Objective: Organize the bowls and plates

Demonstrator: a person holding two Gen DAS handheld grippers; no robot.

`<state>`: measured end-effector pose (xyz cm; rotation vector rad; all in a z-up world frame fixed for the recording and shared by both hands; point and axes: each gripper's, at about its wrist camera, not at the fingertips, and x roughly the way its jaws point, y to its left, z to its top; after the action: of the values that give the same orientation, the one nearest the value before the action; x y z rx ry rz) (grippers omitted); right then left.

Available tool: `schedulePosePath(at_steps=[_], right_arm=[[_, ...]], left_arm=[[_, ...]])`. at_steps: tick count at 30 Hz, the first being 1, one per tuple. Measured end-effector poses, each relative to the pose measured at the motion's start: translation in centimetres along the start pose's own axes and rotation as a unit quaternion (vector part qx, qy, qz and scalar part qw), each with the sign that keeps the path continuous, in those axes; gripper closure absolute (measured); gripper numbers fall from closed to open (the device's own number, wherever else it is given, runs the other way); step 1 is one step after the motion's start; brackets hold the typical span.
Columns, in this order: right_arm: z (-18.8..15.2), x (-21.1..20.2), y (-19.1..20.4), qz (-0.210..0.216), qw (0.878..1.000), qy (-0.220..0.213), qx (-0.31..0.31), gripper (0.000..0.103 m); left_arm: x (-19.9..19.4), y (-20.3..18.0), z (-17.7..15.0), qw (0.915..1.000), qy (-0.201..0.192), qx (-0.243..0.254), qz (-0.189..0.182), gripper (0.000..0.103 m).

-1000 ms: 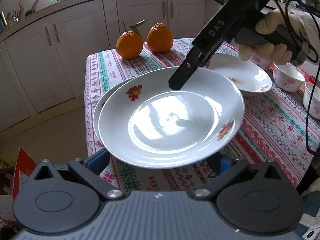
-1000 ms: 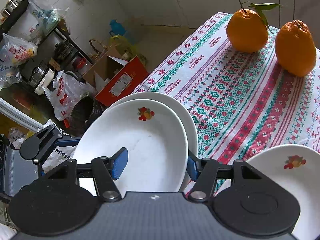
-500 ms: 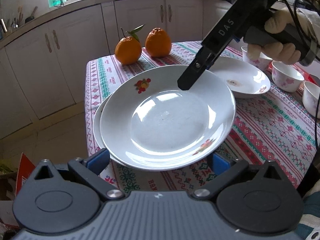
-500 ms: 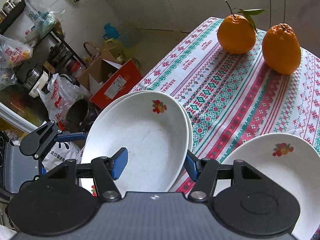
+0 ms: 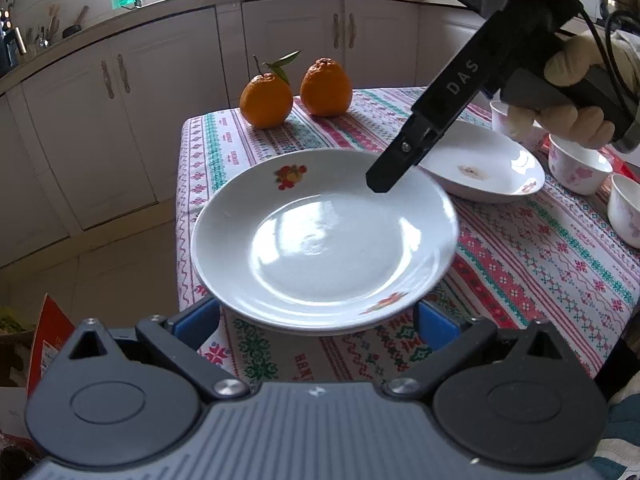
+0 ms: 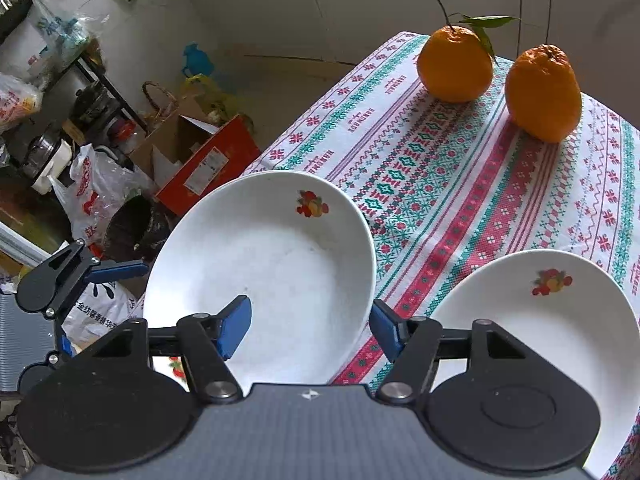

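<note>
Left wrist view: your left gripper (image 5: 316, 322) sits wide apart, its blue pads (image 5: 196, 320) on either side of the near rim of the top plate (image 5: 320, 240) without pressing it; nothing is held. That plate lies directly ahead of the tool, nested on a lower plate whose edge shows just beneath its near rim. The right gripper (image 5: 378, 182) reaches in from the upper right, with one dark finger tip over the plate's far rim. Beyond it and to the right lie a third plate (image 5: 492, 168) and several small bowls (image 5: 576, 166). Two oranges (image 5: 296, 92) stand at the far end of the tablecloth (image 5: 540, 248).

Right wrist view: your right gripper's jaws are opening. The plate's rim lies between the blue pads, but neither pad presses on it, so treat the plate as released. The third plate lies to the right of the tool, apart from the stack.

Hazards from here:
- The stack sits close to the table edge nearest the left gripper. Dragging the rim during withdrawal could slide the top plate off centre or toward that edge.
- Withdrawing before the jaws are fully clear could catch the rim and tip the plate.
- Sweeping right toward the third plate at low height could strike its rim or the bowls beyond.
</note>
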<state>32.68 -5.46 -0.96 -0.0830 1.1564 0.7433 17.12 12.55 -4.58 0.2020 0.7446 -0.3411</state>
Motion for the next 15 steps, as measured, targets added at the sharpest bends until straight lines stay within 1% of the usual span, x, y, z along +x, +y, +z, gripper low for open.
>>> schedulePosePath(at_steps=[4,6,8,10,11,13,15], right_arm=[[-0.1,-0.4,0.5,-0.007,1.0,-0.007,-0.011,0.032],[-0.4,-0.9,1.1,-0.017,1.0,-0.016,-0.021,0.023],[-0.9,-1.6,1.8,-0.024,0.999,-0.028,-0.031,0.02],[-1.5,-2.5,2.4,-0.031,0.998,-0.041,-0.037,0.014],[-1.9,-3.1,2.8,-0.041,0.997,-0.051,-0.039,0.01],[-2.8,-4.1,3.4,-0.06,0.995,-0.072,-0.046,0.006],[-3.9,-5.3,4.0,-0.085,0.99,-0.099,-0.047,0.0]], left_arm=[[-0.3,0.1,0.1,1.0,-0.005,-0.003,-0.001,0.001],[-0.5,-0.1,0.0,1.0,-0.008,-0.001,0.0,0.001],[-0.9,-0.4,0.1,0.9999,-0.012,-0.001,0.0,0.001],[-1.2,-0.8,0.0,0.9999,-0.016,0.0,0.001,0.001],[-1.4,-0.9,0.0,0.9998,-0.017,0.0,0.001,0.001],[-1.9,-1.2,0.0,0.9997,-0.023,0.0,0.003,0.001],[-2.4,-1.4,0.1,0.9996,-0.029,0.0,0.004,0.001]])
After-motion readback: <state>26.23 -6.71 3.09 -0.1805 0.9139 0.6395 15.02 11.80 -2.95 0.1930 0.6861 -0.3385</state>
